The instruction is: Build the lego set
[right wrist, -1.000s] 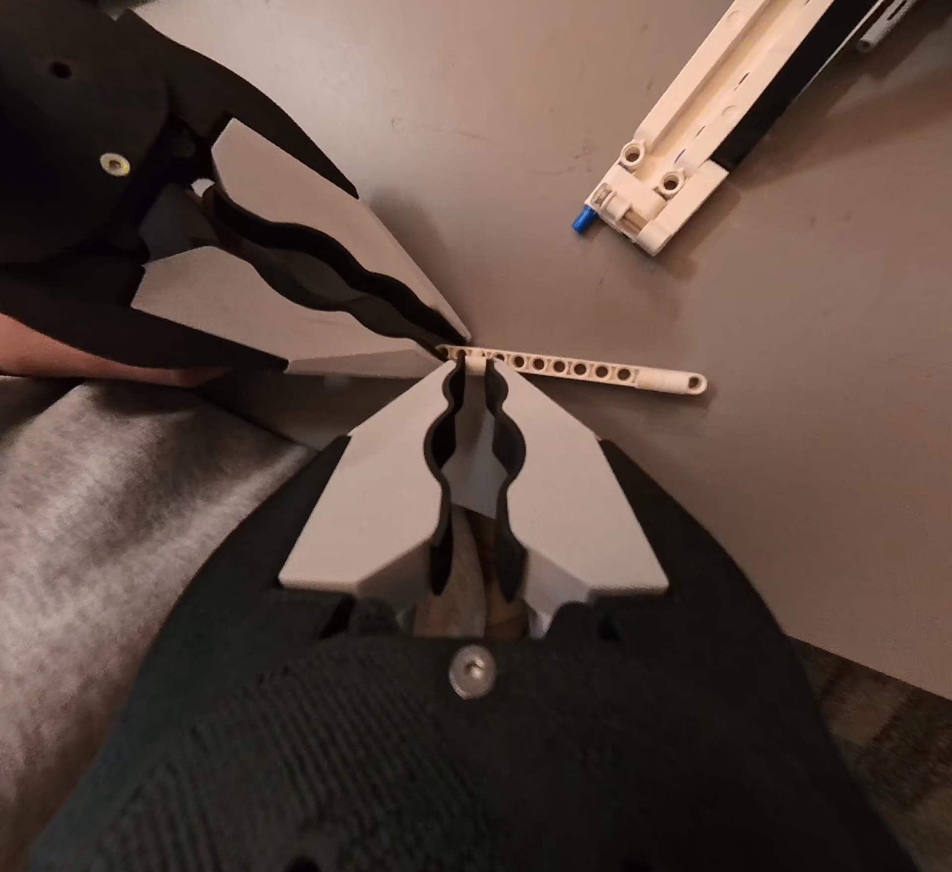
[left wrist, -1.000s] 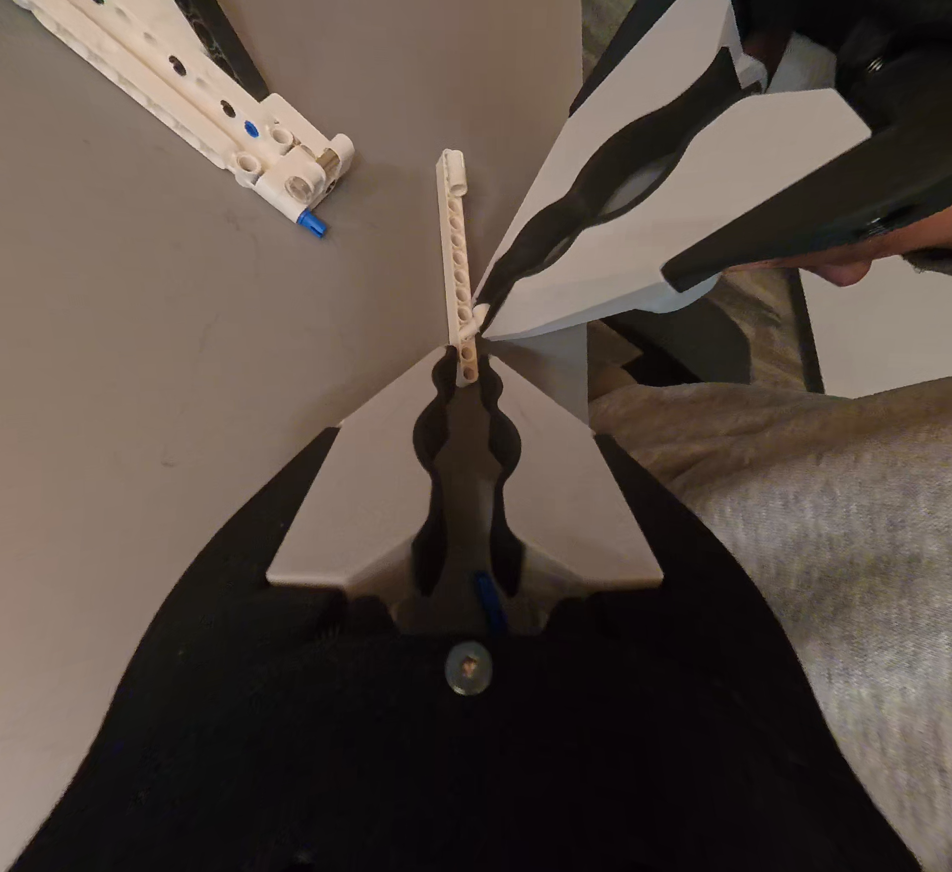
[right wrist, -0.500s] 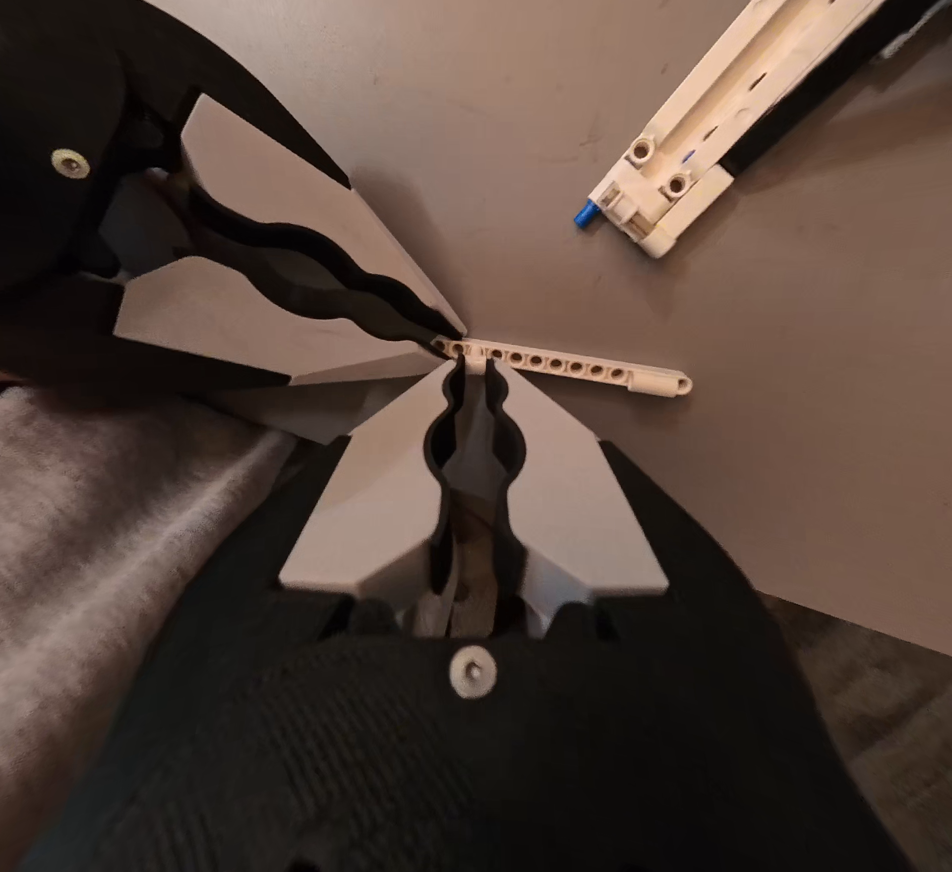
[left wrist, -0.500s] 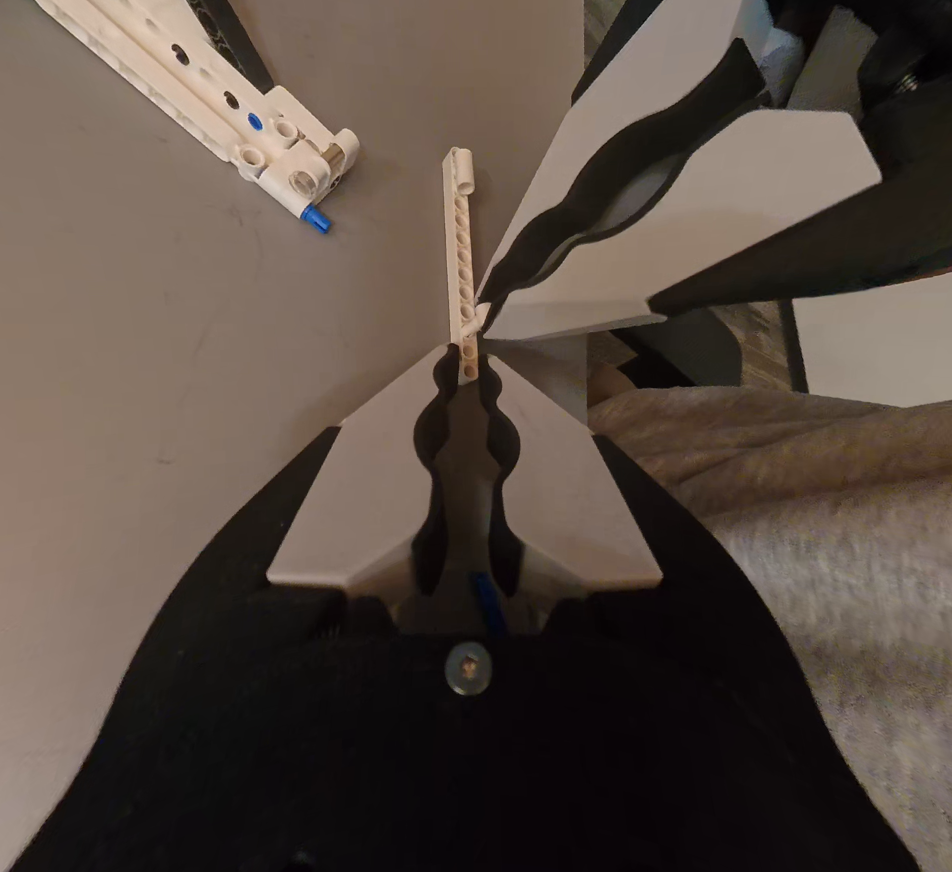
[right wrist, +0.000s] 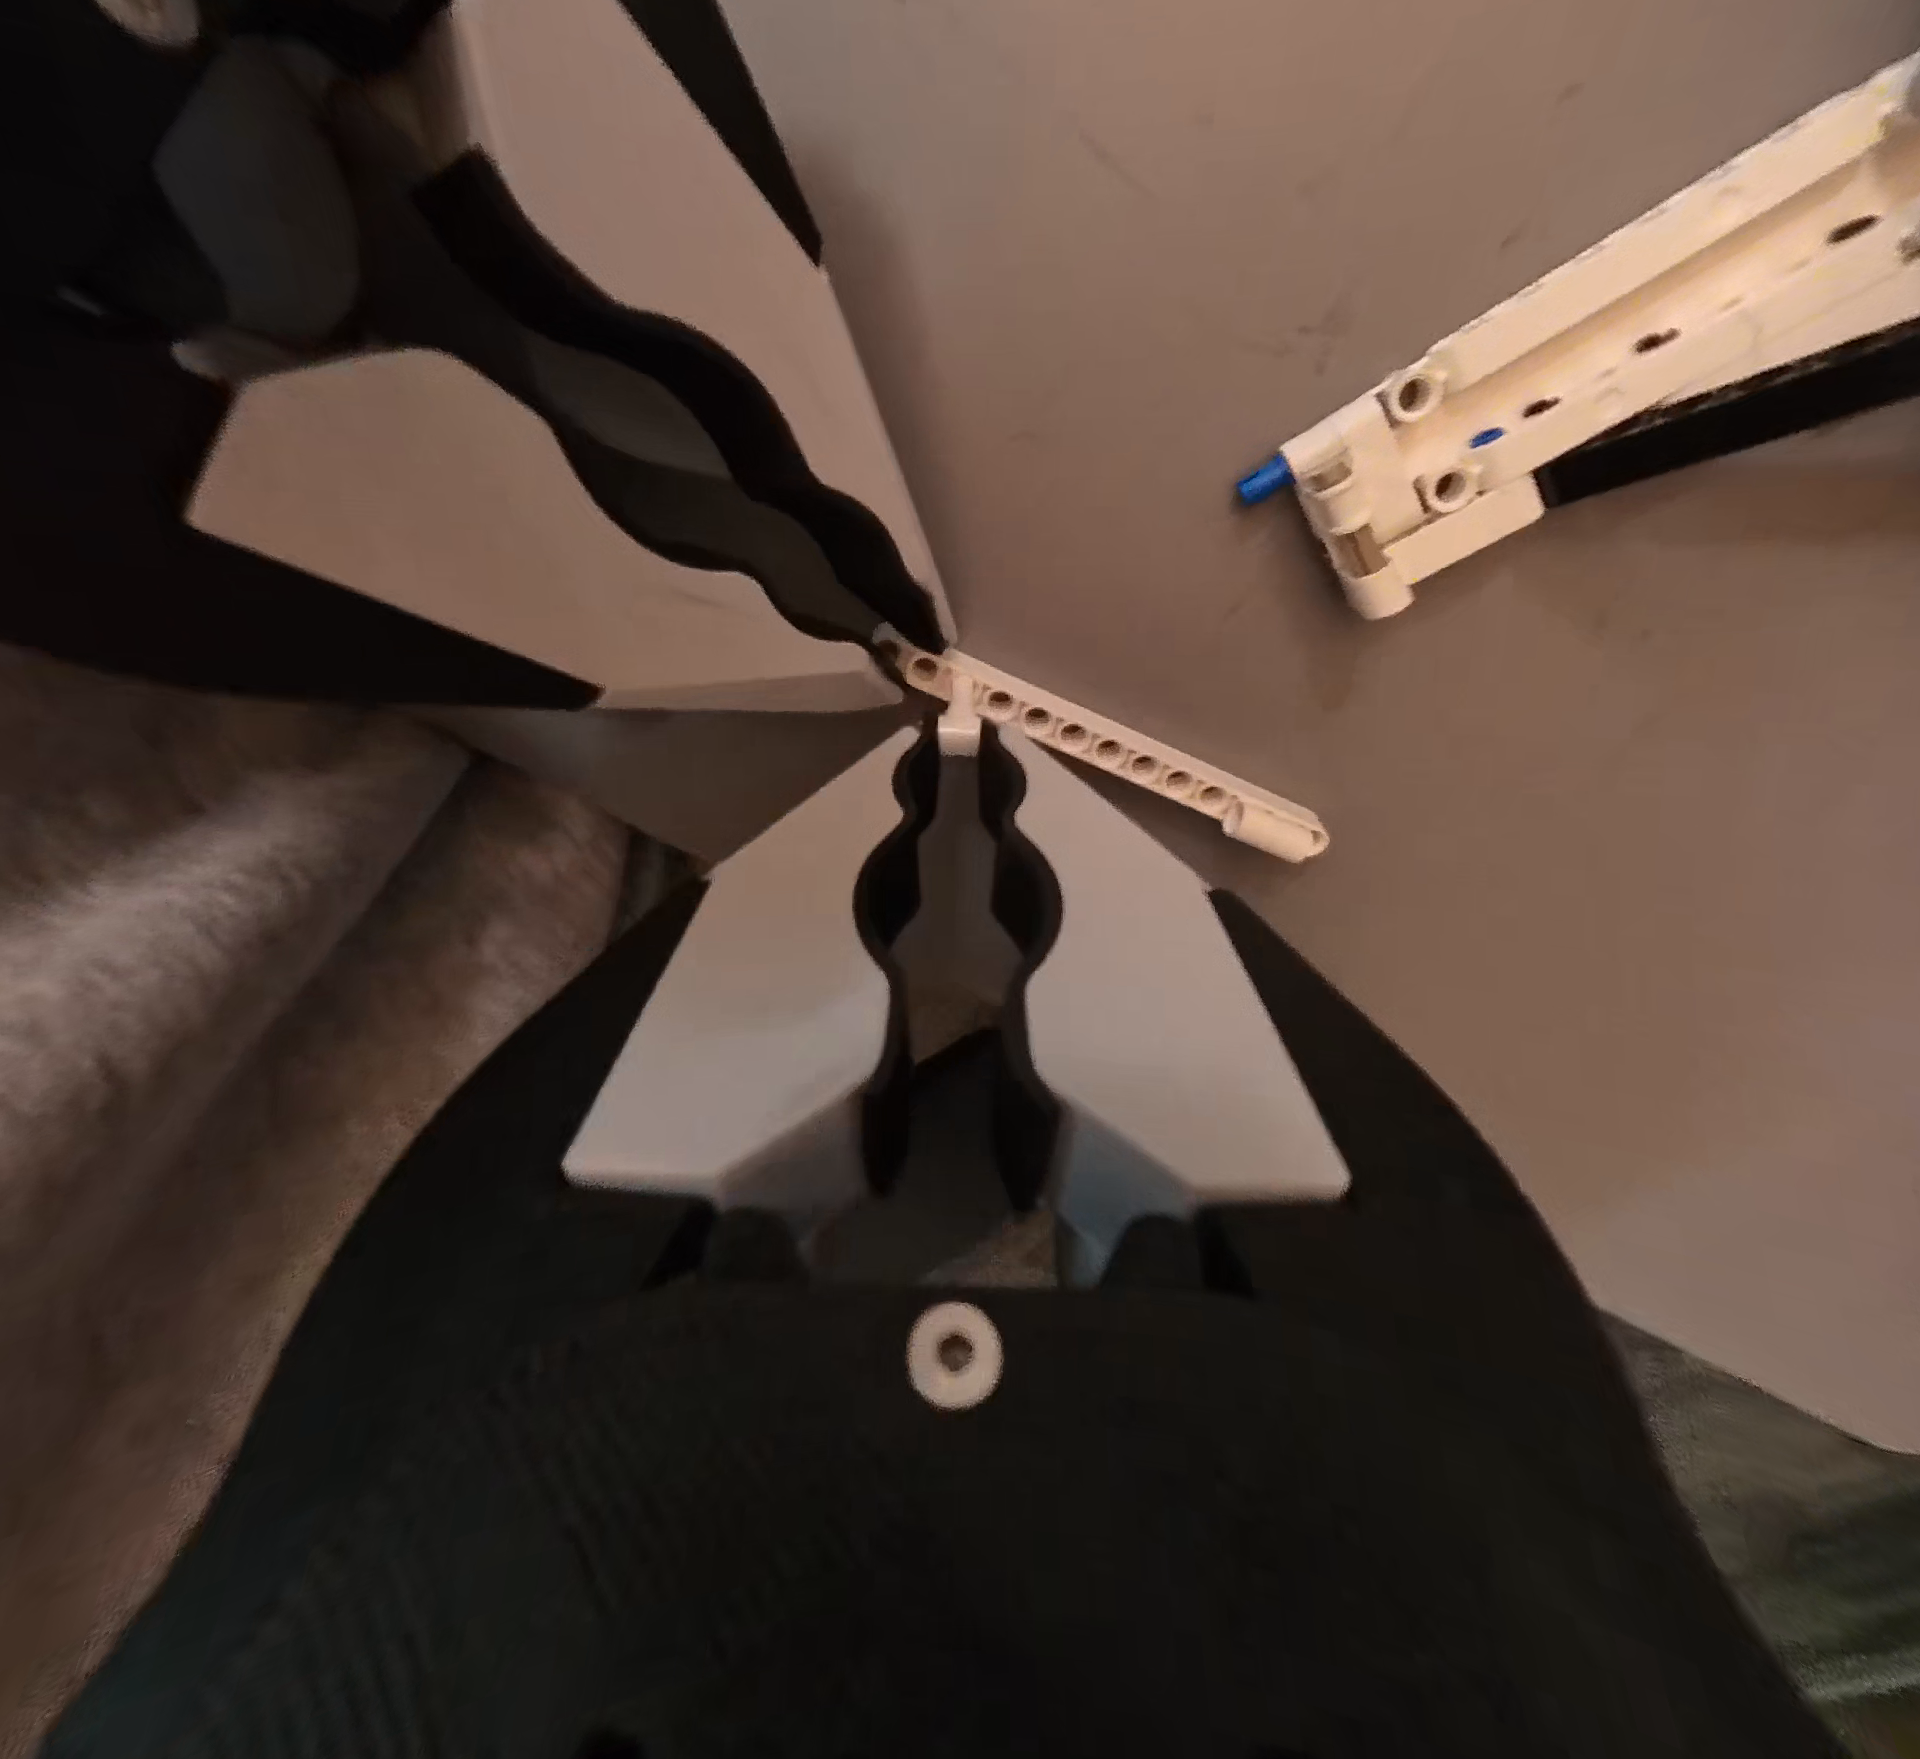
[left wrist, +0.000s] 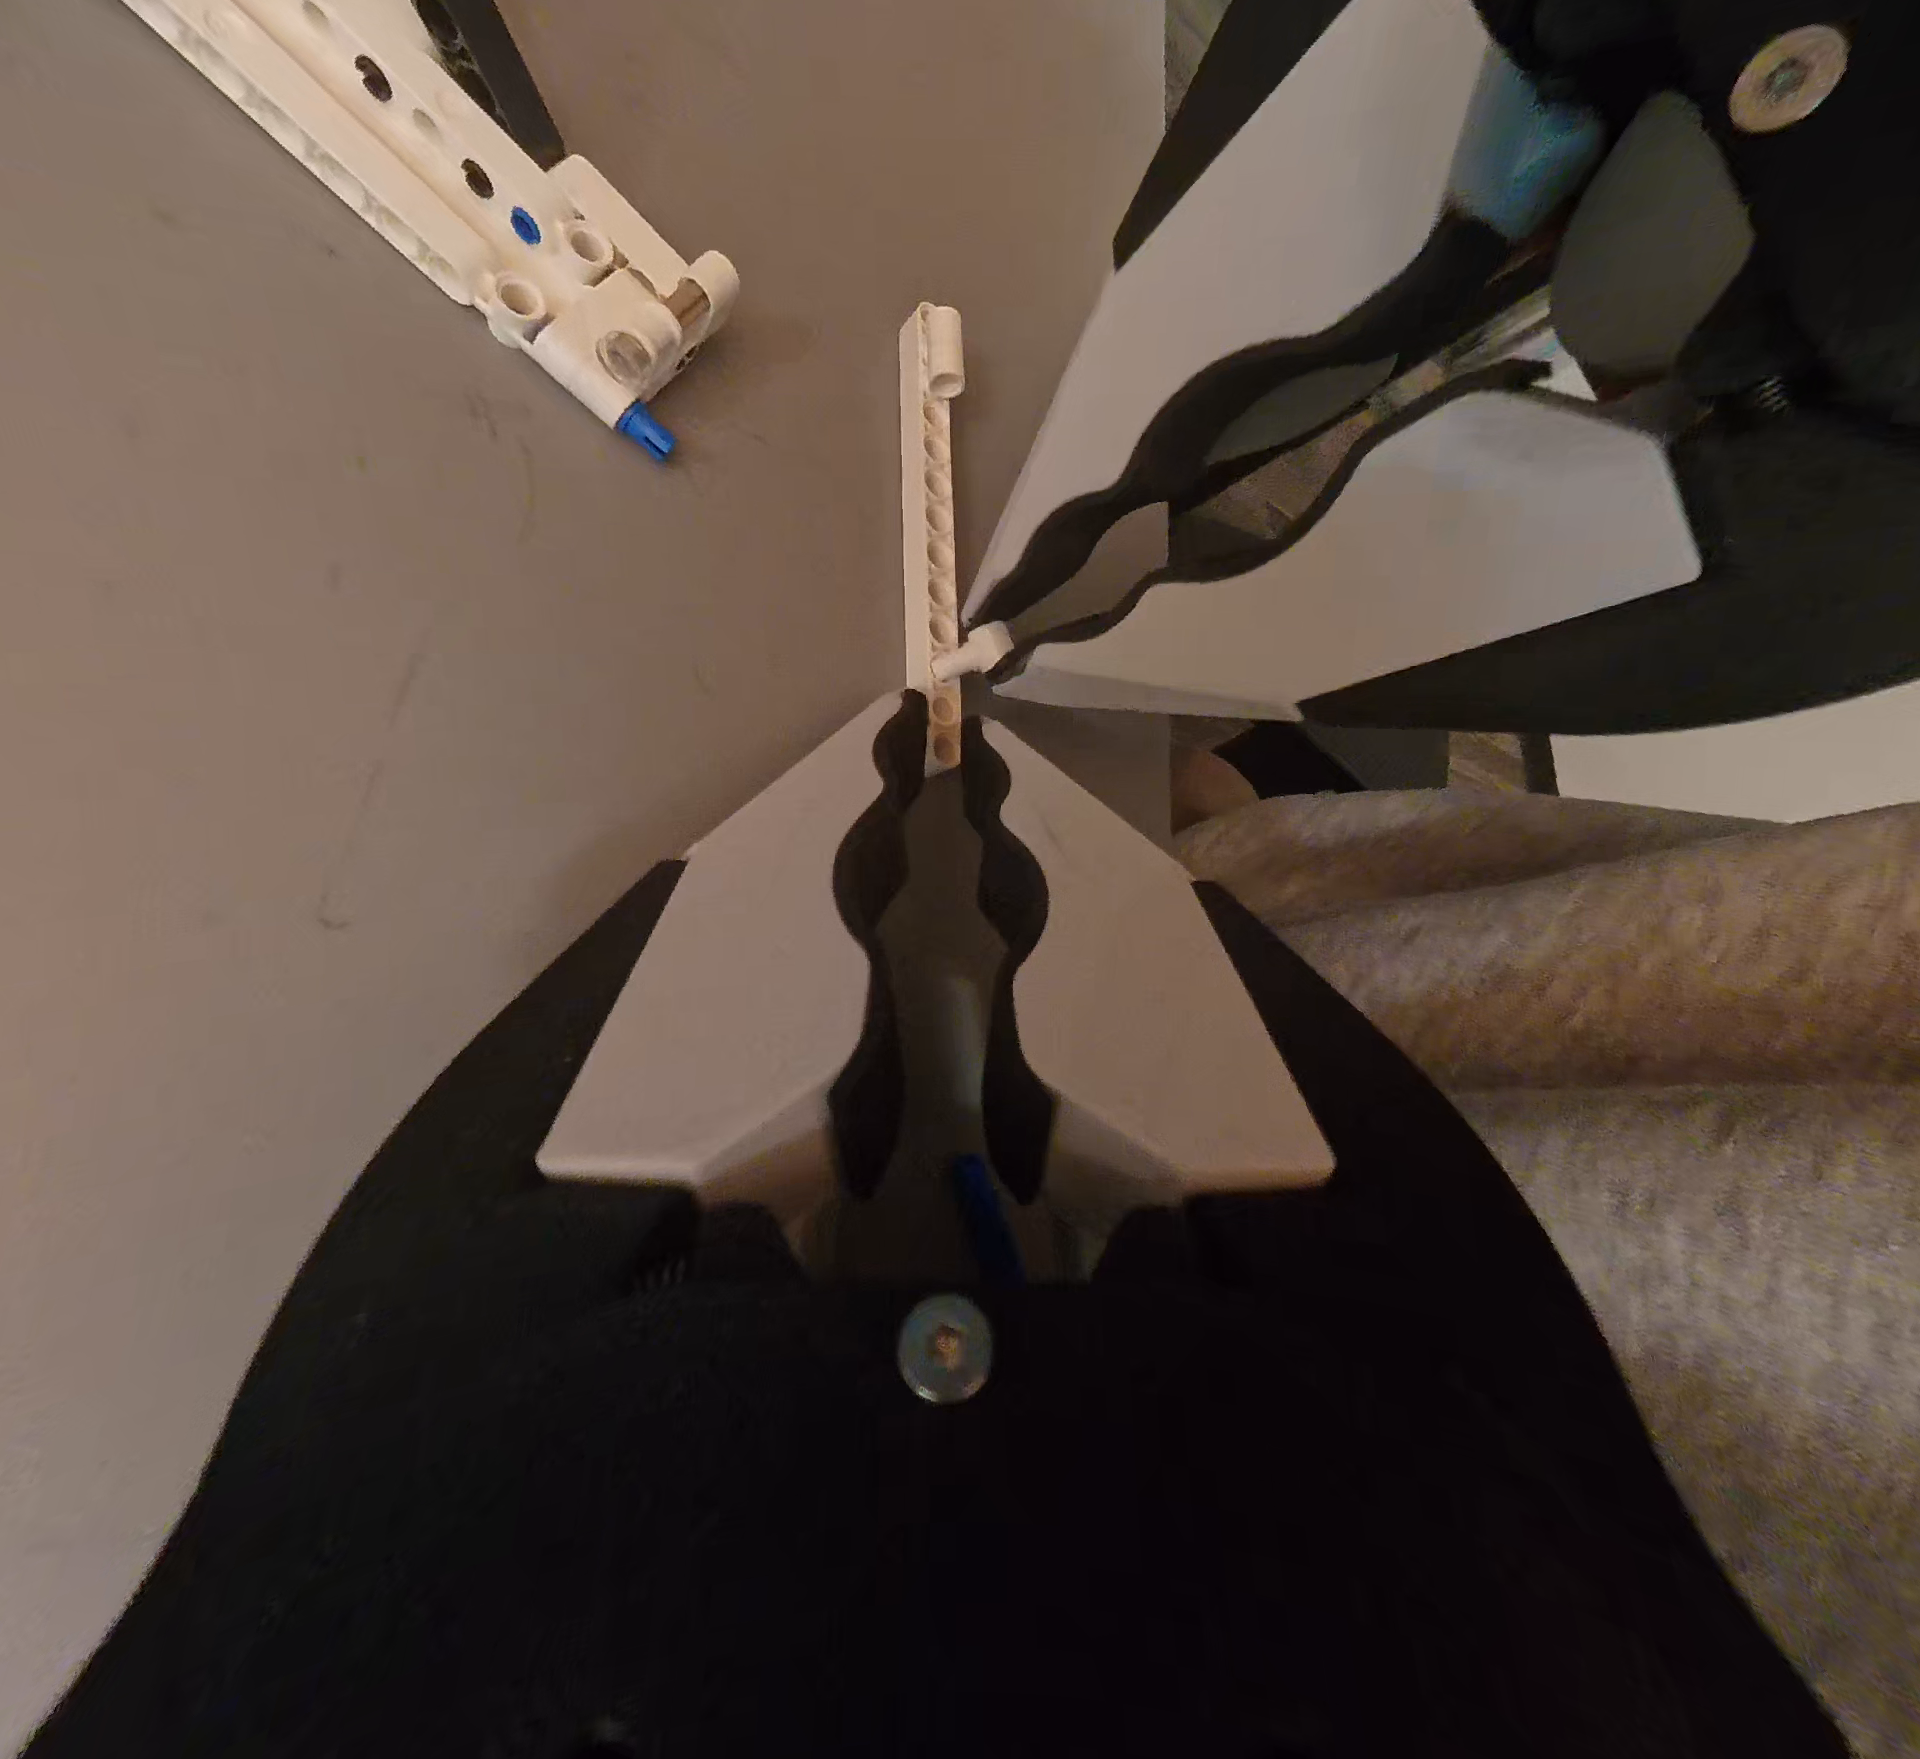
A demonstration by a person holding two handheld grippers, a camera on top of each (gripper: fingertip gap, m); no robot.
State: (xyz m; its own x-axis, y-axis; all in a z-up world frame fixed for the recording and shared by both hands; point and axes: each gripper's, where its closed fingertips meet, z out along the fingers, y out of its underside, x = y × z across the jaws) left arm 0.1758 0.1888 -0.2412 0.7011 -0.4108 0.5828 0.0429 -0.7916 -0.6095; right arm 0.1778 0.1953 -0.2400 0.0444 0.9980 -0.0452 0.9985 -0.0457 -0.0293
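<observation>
Since a second ago, both grippers have moved closer together. Left gripper (left wrist: 943,722) stays clamped on the near end of the white holed beam (left wrist: 932,504), above the grey table (left wrist: 312,670); right gripper (right wrist: 961,730) pinches a small white pin (right wrist: 958,708) stuck into its side.

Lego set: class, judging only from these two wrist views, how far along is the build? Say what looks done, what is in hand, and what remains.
Done: a long white sub-assembly with a blue pin lies on the grey table.
In hand: the left gripper clamps one end of a white holed beam; the right gripper holds a small white pin at one of the holes near that end.
Left: seating the pin, and probably joining the beam to the sub-assembly.
</observation>
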